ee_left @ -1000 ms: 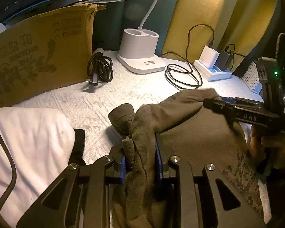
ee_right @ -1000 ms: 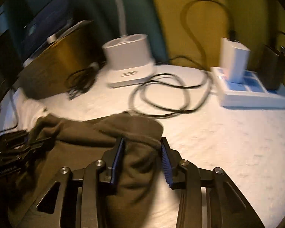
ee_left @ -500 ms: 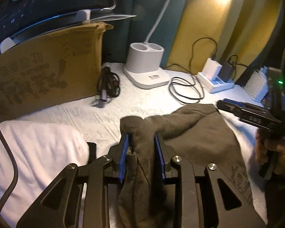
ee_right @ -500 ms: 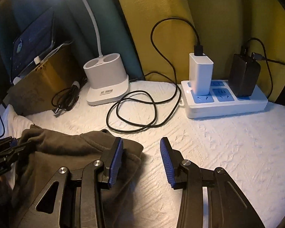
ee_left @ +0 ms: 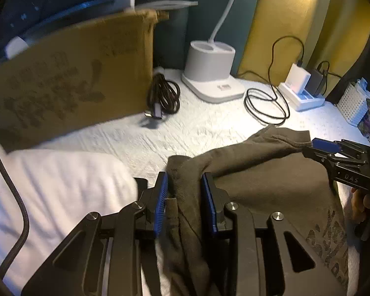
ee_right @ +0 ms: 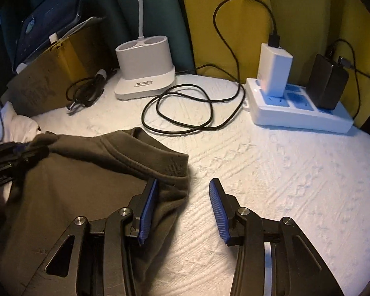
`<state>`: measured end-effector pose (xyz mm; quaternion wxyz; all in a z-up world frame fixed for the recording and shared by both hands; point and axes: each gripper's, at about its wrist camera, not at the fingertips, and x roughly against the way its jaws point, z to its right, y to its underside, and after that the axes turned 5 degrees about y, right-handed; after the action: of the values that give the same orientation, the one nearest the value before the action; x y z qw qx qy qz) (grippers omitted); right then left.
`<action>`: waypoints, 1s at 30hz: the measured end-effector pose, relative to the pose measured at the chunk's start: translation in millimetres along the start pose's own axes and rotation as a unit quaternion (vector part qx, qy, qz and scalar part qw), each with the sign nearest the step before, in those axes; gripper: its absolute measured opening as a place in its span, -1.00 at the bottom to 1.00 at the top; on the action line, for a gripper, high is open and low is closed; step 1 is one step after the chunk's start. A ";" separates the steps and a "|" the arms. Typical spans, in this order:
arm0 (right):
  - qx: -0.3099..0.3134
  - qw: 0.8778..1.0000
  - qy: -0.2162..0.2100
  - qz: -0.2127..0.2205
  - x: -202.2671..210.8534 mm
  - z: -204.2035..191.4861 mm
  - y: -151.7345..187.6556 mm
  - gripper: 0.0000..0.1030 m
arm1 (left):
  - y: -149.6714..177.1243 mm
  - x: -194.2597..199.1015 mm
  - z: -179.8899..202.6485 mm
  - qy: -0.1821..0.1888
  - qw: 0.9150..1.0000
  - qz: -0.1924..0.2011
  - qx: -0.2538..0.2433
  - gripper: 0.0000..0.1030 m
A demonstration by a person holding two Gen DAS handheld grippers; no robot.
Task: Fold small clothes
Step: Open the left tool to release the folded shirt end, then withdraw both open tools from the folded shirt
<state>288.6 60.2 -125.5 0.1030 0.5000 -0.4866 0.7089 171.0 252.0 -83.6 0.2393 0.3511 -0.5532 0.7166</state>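
A soft, limp olive-brown knit garment (ee_left: pixel 271 187) lies on the white textured surface (ee_right: pixel 271 172), a bunched fold of it between the blue pads of the left tongs (ee_left: pixel 185 202), which look to be pinching it loosely. The right tongs (ee_right: pixel 182 207) are opening, empty, the ribbed hem just beside their left pad. Light and floppy, it likely handles best gripped at that thicker hem.

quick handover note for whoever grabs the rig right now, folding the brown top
Left gripper: a bunch of the brown top between its fingers.
Right gripper: jaws opening, no cloth between them; hem just left of them.
Top lies on the white cover, upper edge turned over.
Done: first fold laid down.
Left: free the left side, finish folding, flatten.
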 end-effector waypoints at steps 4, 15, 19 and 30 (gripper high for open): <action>-0.005 1.000 0.017 0.011 13.5 5.0 0.3 -0.12 | 2.5 23.7 4.3 0.003 1.000 0.018 -0.005 -0.43; 0.024 0.999 -0.042 -0.019 55.4 -16.5 15.9 -0.11 | 45.0 41.8 34.4 0.059 0.998 -0.008 -0.013 -0.43; 0.037 0.998 -0.047 -0.031 60.0 -33.2 30.4 -0.11 | 63.2 37.5 31.5 0.045 0.999 -0.027 -0.007 -0.43; 0.031 0.999 -0.001 -0.042 74.6 -25.4 59.9 0.21 | 80.1 54.9 17.6 0.006 1.000 -0.019 0.008 -0.43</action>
<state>199.5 24.7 -100.9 0.1167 0.5237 -0.4433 0.7181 81.5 210.7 -88.9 0.2532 0.3593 -0.5393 0.7183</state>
